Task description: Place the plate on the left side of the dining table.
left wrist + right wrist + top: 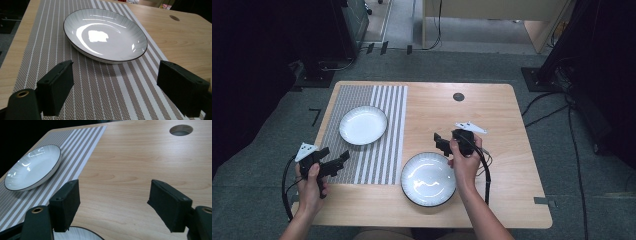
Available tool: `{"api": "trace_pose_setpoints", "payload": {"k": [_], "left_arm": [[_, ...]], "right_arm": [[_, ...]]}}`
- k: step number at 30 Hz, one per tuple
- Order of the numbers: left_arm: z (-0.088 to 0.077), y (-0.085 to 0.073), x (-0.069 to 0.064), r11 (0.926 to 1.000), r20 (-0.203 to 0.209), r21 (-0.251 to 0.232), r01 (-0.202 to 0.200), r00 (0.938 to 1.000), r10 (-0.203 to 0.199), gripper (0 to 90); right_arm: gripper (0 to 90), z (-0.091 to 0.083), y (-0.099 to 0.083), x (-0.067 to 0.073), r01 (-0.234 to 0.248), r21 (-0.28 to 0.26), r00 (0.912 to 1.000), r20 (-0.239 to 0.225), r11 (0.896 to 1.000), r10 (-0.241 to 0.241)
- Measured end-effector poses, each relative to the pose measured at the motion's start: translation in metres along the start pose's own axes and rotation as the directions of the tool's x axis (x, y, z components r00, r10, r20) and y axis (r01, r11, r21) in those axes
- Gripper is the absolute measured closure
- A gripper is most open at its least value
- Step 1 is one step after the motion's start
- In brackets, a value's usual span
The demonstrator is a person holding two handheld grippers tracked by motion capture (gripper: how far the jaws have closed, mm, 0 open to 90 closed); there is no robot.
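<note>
1. High view: wooden bench (492, 120) with a striped placemat (377, 150) on its left half. Two shallow white plates with thin dark rims.
2. Far plate (363, 125) sits on the placemat, toward its far end. Nothing in it; only glare on the glaze.
3. Near plate (428, 179) sits on bare wood, just right of the placemat's edge, close to the bench's front edge. Nothing in it either.
4. Left claw (343, 159) is held over the placemat's near left part, pointing toward the far plate. Left gripper view: jaws spread wide, nothing between them, striped placemat (107, 95) under them, far plate (105, 35) ahead and apart from both pads.
5. Right claw (438, 141) is held just beyond the near plate's far rim, the hand over the plate's right edge. Right gripper view: jaws spread wide, bare wood between them, a sliver of the near plate's rim (82, 235) at the bottom, far plate (32, 167) off at the left.
6. Round cable hole (458, 97) in the bench's far side, well apart from both plates.
</note>
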State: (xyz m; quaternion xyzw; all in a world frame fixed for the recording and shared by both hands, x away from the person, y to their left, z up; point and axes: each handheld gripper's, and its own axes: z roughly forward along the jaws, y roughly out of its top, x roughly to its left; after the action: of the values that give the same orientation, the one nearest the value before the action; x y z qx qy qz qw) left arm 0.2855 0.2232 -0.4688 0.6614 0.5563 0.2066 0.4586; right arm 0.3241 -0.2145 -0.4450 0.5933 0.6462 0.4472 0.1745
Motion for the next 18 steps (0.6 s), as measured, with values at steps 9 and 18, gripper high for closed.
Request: {"api": "trace_pose_setpoints", "payload": {"k": [9, 18], "left_arm": [[-0.009, -0.014, 0.004, 0.9999, -0.020, -0.007, 0.007, 0.9998, -0.007, 13.5], [-0.018, -0.022, 0.003, 0.9996, -0.033, 0.000, -0.028, 0.9991, 0.028, 13.2]], "right_arm": [[25.1, -0.015, -0.009, -0.013, -0.007, -0.017, 0.9999, 0.014, 1.000, 0.007], [25.0, -0.029, -0.022, -0.033, -0.029, -0.027, 0.9985, 0.045, 0.999, 0.030]]}}
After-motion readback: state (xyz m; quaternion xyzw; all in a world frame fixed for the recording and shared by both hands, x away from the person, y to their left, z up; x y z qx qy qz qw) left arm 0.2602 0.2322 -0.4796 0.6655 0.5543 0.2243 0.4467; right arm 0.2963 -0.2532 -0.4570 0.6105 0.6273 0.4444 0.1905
